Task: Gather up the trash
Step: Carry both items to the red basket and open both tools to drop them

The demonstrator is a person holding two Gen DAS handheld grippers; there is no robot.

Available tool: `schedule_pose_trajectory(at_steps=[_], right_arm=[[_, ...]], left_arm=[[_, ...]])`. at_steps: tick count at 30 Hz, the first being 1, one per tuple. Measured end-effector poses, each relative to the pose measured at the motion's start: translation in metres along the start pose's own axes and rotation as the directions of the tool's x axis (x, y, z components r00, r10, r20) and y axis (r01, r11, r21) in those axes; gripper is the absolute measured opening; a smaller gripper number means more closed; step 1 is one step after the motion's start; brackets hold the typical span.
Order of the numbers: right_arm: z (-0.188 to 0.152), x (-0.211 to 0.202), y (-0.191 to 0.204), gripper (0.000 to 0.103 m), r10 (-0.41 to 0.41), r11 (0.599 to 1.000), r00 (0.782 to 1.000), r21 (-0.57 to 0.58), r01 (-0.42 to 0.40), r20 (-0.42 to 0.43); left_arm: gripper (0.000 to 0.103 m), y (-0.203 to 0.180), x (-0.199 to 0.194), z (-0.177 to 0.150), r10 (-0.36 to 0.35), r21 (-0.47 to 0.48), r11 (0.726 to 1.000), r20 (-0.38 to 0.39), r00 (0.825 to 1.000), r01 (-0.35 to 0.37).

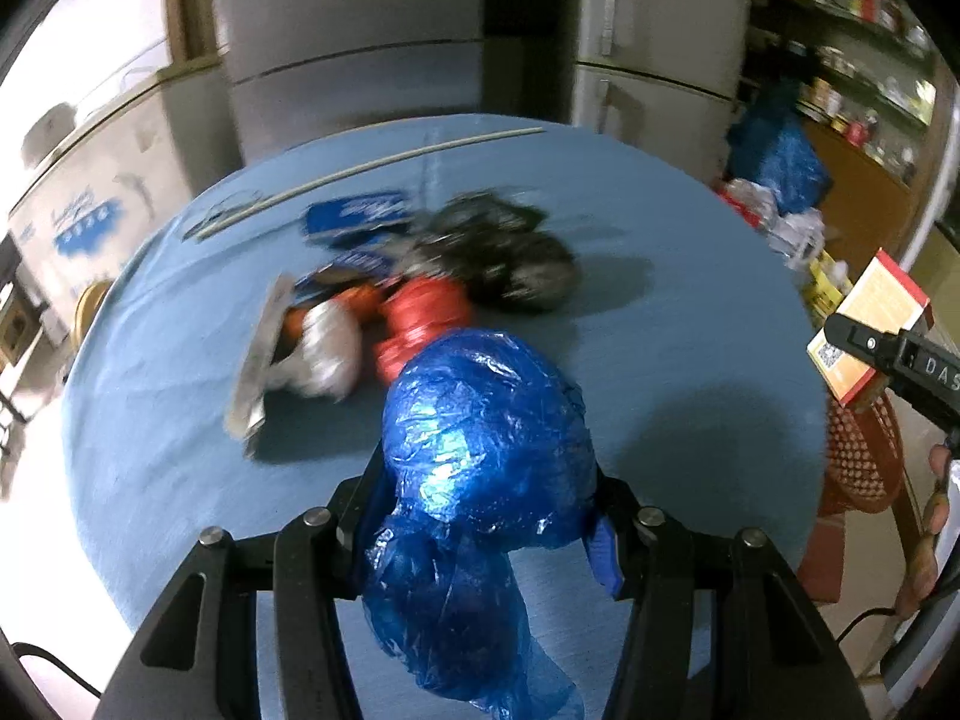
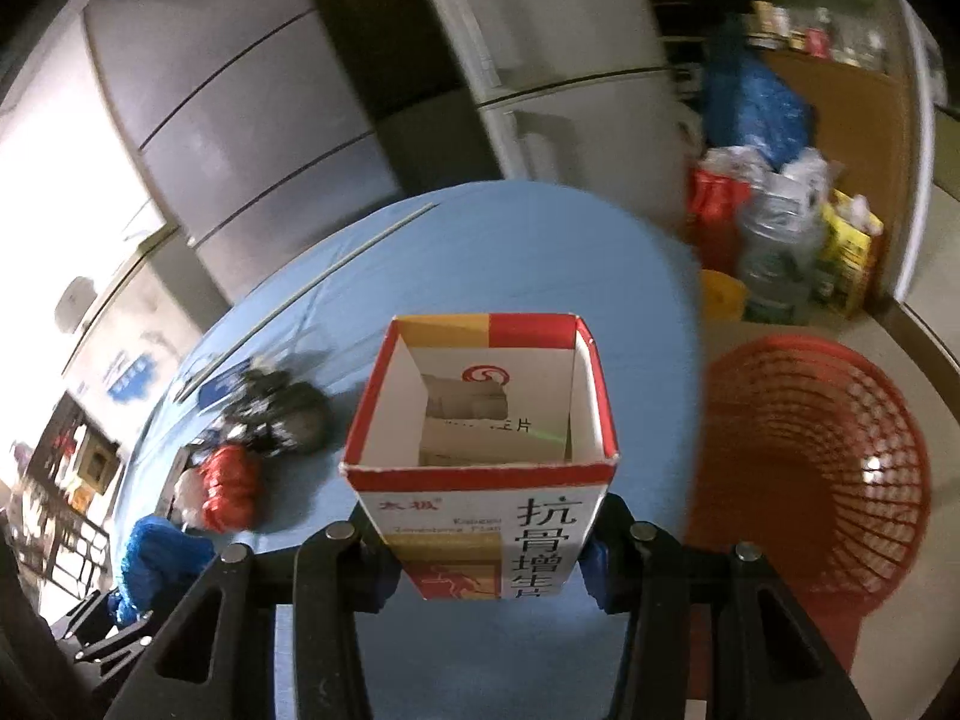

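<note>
My left gripper (image 1: 486, 498) is shut on a crumpled blue plastic bag (image 1: 480, 420) and holds it above the round blue table (image 1: 690, 330). Further back on the table lies a trash pile: a black bag (image 1: 504, 252), a red bag (image 1: 420, 318), a white wrapper (image 1: 324, 348) and blue packets (image 1: 354, 216). My right gripper (image 2: 486, 540) is shut on an open-topped red, yellow and white medicine box (image 2: 540, 516), held upright over the table's right edge. A red mesh basket (image 2: 810, 468) stands on the floor just right of the box.
A thin pale stick (image 1: 372, 168) lies along the table's far side. Grey refrigerators (image 2: 240, 120) stand behind the table. Bags, bottles and a yellow bucket (image 2: 723, 294) crowd the floor at the back right. A person's hand (image 1: 936, 516) shows at the right edge.
</note>
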State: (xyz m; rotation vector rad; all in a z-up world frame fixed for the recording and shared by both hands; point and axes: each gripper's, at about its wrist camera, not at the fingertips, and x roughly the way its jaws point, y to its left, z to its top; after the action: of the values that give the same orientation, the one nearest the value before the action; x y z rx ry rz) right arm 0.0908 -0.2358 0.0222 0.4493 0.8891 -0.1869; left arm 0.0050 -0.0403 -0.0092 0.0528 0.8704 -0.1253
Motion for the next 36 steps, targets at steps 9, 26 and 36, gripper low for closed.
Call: schedule_pose_trajectory(at_steps=[9,26,36], right_arm=[[-0.003,-0.013,-0.089,0.051,-0.110,0.985,0.994,0.133,0.110,-0.009],[-0.011,-0.002,-0.202,0.051,-0.231,0.936,0.967,0.249,0.250,-0.103],[-0.013,0.008,-0.234,0.055,-0.247,0.928,0.955,0.245,0.282,-0.162]], left_arm=[[0.056,-0.085,0.003,0.028,-0.099,0.156,0.983,0.010,0.995,0.096],[0.056,-0.229,0.025,0.051,-0.278,0.350,0.893,-0.069,0.958,0.284],[0.056,-0.281,0.045,0.052,-0.314,0.404,0.849,-0.135,0.940,0.342]])
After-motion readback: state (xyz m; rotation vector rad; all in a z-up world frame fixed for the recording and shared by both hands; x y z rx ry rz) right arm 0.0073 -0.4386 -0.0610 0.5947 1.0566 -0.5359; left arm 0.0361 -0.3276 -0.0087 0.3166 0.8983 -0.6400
